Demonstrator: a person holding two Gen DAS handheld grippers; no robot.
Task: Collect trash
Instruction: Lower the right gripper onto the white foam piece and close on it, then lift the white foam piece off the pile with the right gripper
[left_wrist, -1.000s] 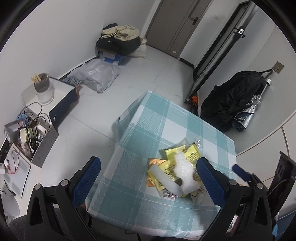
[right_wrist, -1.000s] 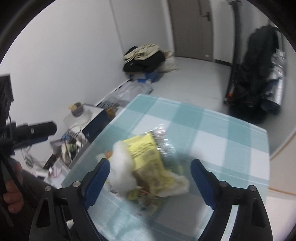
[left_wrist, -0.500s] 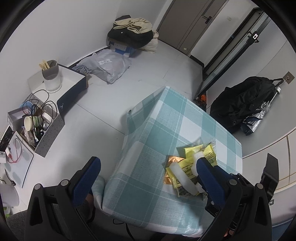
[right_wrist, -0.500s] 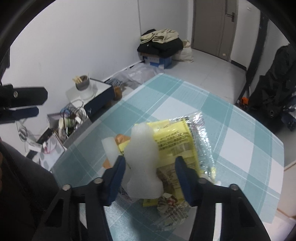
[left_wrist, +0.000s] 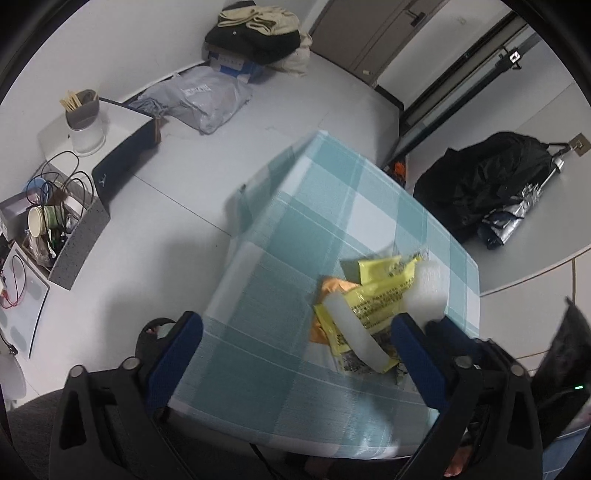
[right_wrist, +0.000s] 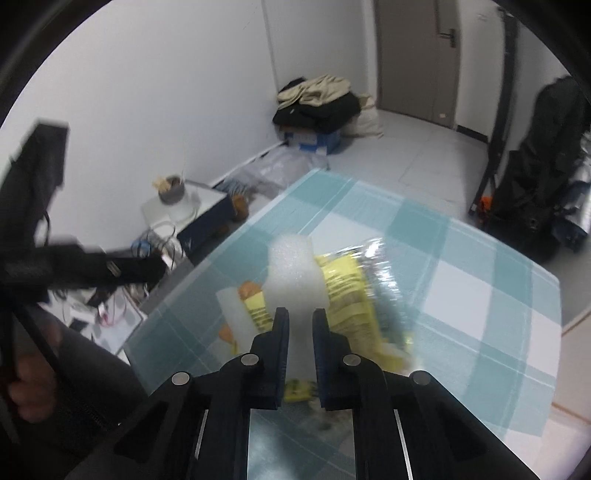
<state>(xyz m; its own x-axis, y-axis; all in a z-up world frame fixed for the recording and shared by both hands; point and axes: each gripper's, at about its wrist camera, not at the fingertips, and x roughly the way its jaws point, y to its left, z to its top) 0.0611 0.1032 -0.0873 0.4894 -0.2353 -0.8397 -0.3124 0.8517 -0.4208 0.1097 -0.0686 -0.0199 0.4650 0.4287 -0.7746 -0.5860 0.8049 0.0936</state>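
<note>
A pile of trash lies on the teal checked tablecloth (left_wrist: 295, 236): yellow wrappers (left_wrist: 376, 291), an orange wrapper (left_wrist: 332, 286), a white foam strip (left_wrist: 351, 332) and a white foam piece (right_wrist: 293, 273). My right gripper (right_wrist: 300, 325) is shut on the white foam piece, which stands up between its blue fingers; the piece also shows in the left wrist view (left_wrist: 424, 291). My left gripper (left_wrist: 295, 350) is open and empty, above the table's near edge, left of the pile.
On the floor stand a grey organiser with cups and cables (left_wrist: 55, 229), a white-and-navy box with a cup (left_wrist: 110, 147), a grey plastic bag (left_wrist: 199, 96), piled clothes (left_wrist: 258, 33) and a black bag (left_wrist: 491, 177). A door (right_wrist: 417, 55) is at the back.
My right gripper has closed on the white foam piece, from wide open a second ago. The left gripper has shifted back and left, staying open.
</note>
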